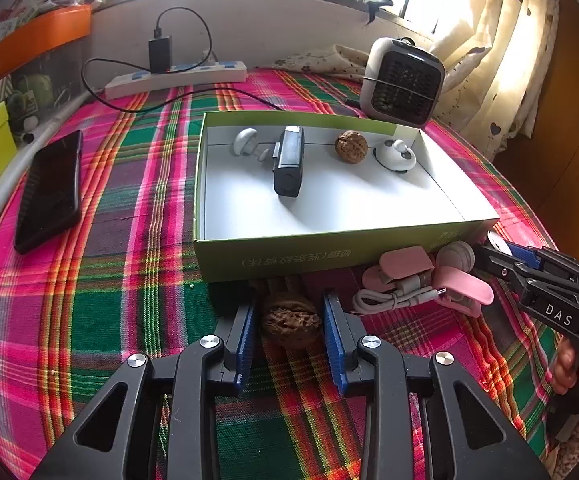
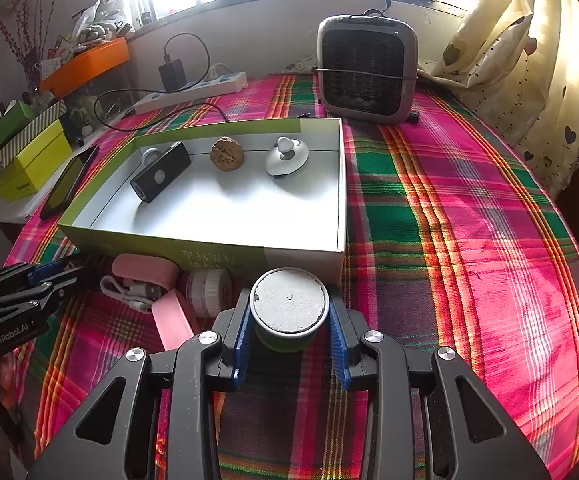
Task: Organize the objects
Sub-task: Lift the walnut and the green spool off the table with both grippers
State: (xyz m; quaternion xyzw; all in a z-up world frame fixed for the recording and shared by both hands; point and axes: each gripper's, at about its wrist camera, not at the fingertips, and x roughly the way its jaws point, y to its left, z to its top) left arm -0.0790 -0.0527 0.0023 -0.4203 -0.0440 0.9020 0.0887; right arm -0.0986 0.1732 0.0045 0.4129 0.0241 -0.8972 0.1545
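So in the left wrist view, the left hand-held gripper sits low over a surface covered with a pink, green and red plaid cloth, and its blue ribbed pads have a wrinkly brown walnut between them; the jaws are fairly narrow and look like they hug the nut on both sides, though the left pad's contact is hard to call for sure. Right behind it is a shallow green cardboard box with a white inside, holding a small white mushroom-shaped piece, a black rectangular gadget, a second brown walnut and a round white knobbed thing in a row along the far side. Just right of the held walnut, against the box's front wall, there's a pile of pink clips and a coiled white cable. The right hand-held gripper shows at the far right edge, and a black phone lies off to the left. In the right wrist view, the right hand-held gripper is clamped narrow around a short green-sided round tin with a grey lid, sitting just in front of the box's near right corner. A grey boxy fan heater stands behind the box.
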